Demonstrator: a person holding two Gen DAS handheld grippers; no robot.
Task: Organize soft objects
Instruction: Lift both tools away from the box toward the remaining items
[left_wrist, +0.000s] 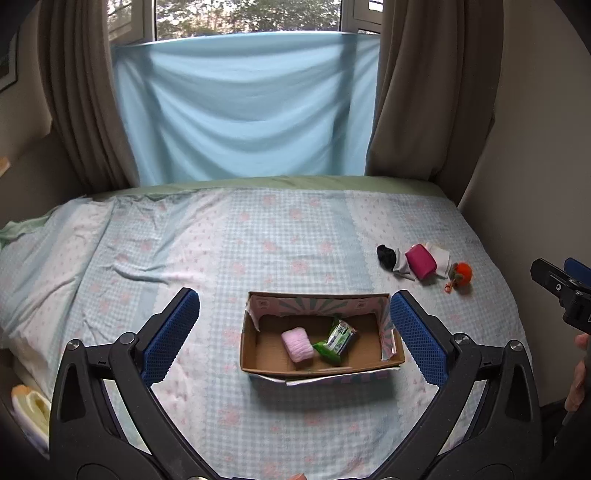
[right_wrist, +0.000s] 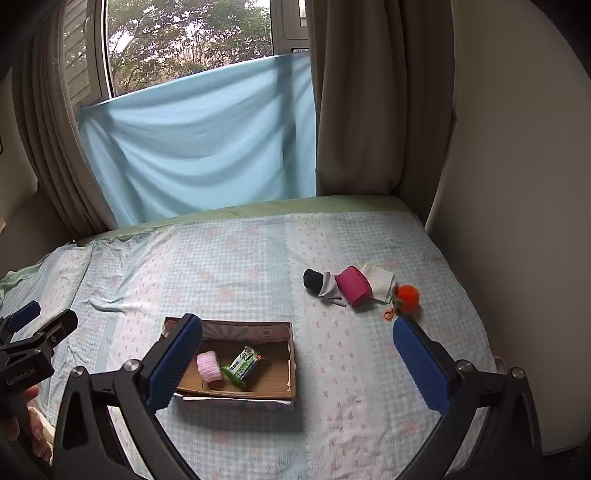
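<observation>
An open cardboard box (left_wrist: 391, 360) (right_wrist: 291, 365) sits on the bed and holds a pink rolled cloth (left_wrist: 297, 345) (right_wrist: 209, 365) and a green wipes pack (left_wrist: 338, 339) (right_wrist: 245, 363). To the right lie a black and grey sock (left_wrist: 391, 260) (right_wrist: 323, 284), a magenta pouch (left_wrist: 421, 262) (right_wrist: 355, 285), a white cloth (left_wrist: 441, 258) (right_wrist: 380, 280) and an orange plush keychain (left_wrist: 461, 274) (right_wrist: 406, 297). My left gripper (left_wrist: 293, 332) is open above the box, empty. My right gripper (right_wrist: 297, 360) is open, empty, right of the box.
The bed (left_wrist: 258, 236) has a checked floral sheet and fills the middle. A wall (right_wrist: 517, 184) runs along its right side. Brown curtains (right_wrist: 354, 96) and a light blue cloth (left_wrist: 243, 107) hang at the window behind.
</observation>
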